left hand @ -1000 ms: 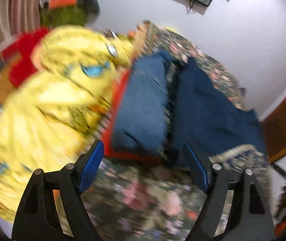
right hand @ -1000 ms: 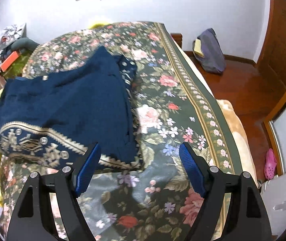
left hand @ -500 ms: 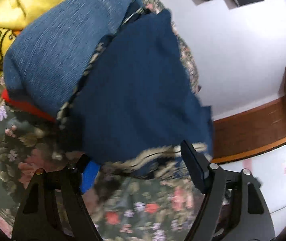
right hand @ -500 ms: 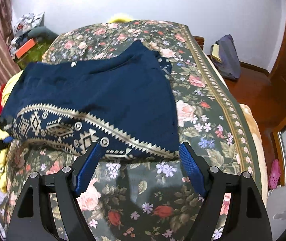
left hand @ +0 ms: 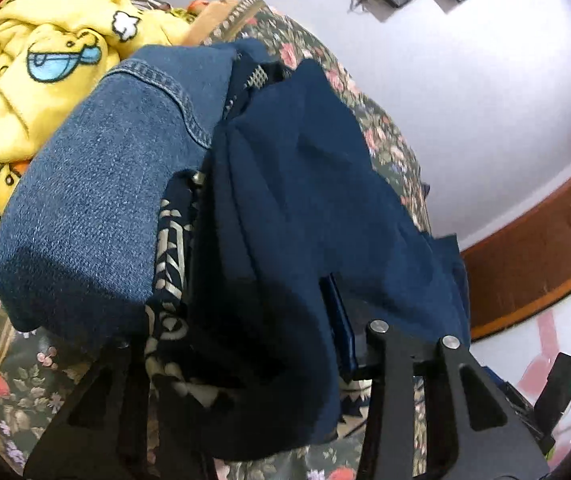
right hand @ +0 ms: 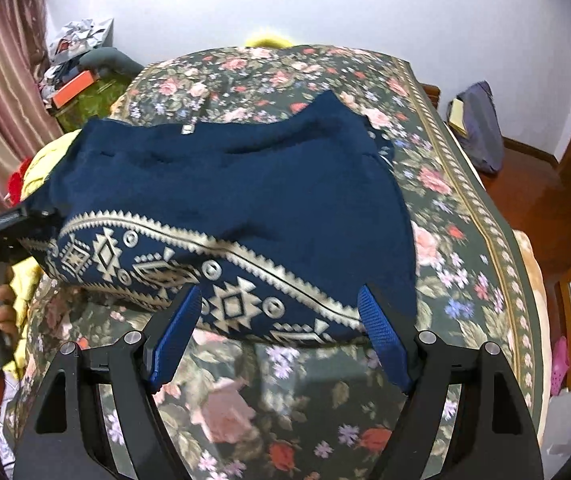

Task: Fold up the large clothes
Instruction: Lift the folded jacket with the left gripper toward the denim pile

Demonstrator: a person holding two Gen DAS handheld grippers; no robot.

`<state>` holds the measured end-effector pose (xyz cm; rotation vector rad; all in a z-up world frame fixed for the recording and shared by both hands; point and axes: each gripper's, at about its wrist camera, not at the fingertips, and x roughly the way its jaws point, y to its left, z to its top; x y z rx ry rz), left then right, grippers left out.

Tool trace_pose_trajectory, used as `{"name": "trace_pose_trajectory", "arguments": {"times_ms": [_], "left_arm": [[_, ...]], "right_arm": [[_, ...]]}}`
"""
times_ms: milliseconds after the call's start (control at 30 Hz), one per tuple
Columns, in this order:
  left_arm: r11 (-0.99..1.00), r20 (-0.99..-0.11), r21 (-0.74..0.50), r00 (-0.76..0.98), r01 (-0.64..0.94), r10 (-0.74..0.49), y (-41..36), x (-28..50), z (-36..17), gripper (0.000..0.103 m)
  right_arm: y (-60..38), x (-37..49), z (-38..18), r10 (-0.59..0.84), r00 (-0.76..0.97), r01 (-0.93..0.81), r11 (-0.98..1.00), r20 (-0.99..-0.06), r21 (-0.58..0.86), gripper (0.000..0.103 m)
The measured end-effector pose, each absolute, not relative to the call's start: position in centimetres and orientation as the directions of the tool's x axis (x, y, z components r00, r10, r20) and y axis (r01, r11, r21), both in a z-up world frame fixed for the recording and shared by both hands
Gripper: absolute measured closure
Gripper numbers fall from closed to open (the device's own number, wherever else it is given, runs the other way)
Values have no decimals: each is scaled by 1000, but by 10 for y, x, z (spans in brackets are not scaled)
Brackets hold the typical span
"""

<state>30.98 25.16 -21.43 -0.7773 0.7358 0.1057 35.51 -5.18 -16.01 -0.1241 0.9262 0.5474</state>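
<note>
Gripping the navy garment [right hand: 245, 184] by its patterned hem is the step I judge to be in hand. It lies partly folded across the near half of the floral bedspread [right hand: 465, 240], its gold geometric border [right hand: 165, 256] toward me and the plain navy body running back toward the wall.

My right gripper [right hand: 281, 336] stands wide, its blue pads either side of the hem and not touching it. My left gripper [left hand: 245, 344] is buried in the cloth: navy fabric drapes over it, only one blue pad [left hand: 341, 320] shows, and I cannot tell whether it has closed on anything.

To do this well, I would bring the right gripper down onto the border near the right corner and catch both layers at once. The left should bite at a matching height on the far corner, so the edge lifts level. The knit looks soft and heavy, so I expect it to sag between the grips; keeping it taut should stop a crease forming off the line.

A folded denim piece [left hand: 97, 184] sits against the garment's left side, with a yellow printed garment [left hand: 37, 80] beyond it. I would keep the lift clear of both.

No box or basket holding clothes shows here; an orange box [right hand: 75, 87] lies in the clutter by the curtain [right hand: 1, 92], its contents hidden.
</note>
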Motion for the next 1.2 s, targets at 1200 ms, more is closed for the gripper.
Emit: {"name": "trace_pose_trajectory", "arguments": {"times_ms": [1200], "left_arm": [[956, -627, -257, 729, 139, -274, 19, 407, -116, 96]], "right_arm": [[-104, 367, -159, 382, 476, -425, 888, -792, 173, 25]]}}
